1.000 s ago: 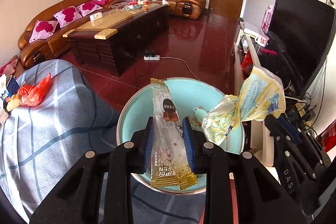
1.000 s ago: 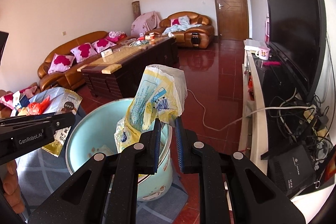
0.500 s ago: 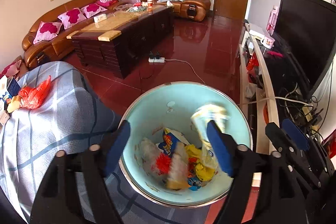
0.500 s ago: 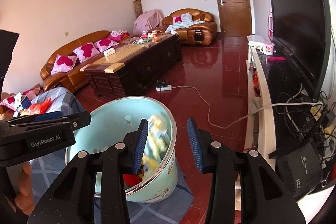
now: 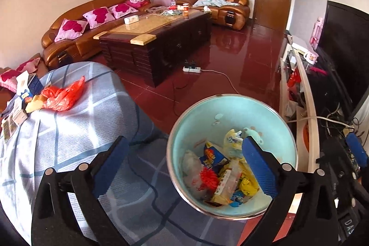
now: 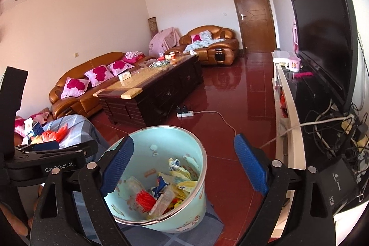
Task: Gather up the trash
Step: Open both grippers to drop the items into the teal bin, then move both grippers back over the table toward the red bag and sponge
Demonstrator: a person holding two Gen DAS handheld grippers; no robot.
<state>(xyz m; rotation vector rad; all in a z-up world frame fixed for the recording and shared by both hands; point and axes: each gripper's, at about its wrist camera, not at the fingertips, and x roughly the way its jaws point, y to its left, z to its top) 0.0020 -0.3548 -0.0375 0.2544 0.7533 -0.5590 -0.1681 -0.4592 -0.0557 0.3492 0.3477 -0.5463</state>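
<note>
A light blue trash bin (image 5: 272, 121) stands on the floor, holding several wrappers (image 5: 221, 167); it also shows in the right wrist view (image 6: 198, 195). My left gripper (image 5: 184, 158) is open and empty above the bin's left rim. My right gripper (image 6: 182, 160) is open and empty above the bin. More trash, a red plastic bag (image 5: 62, 93) and packets (image 5: 16, 112), lies on the blue checked cloth (image 5: 76, 130) at left.
A dark coffee table (image 5: 156, 38) and brown sofas (image 5: 76, 38) stand behind. A power strip with cable (image 5: 192, 69) lies on the red floor. A TV (image 6: 322, 38) on a white stand (image 6: 288, 107) with tangled wires is at right.
Both grippers opened and let go: the snack wrapper and the yellow bag dropped into the bin. The jaws have spread wider since, and both grippers have drawn back a little.
</note>
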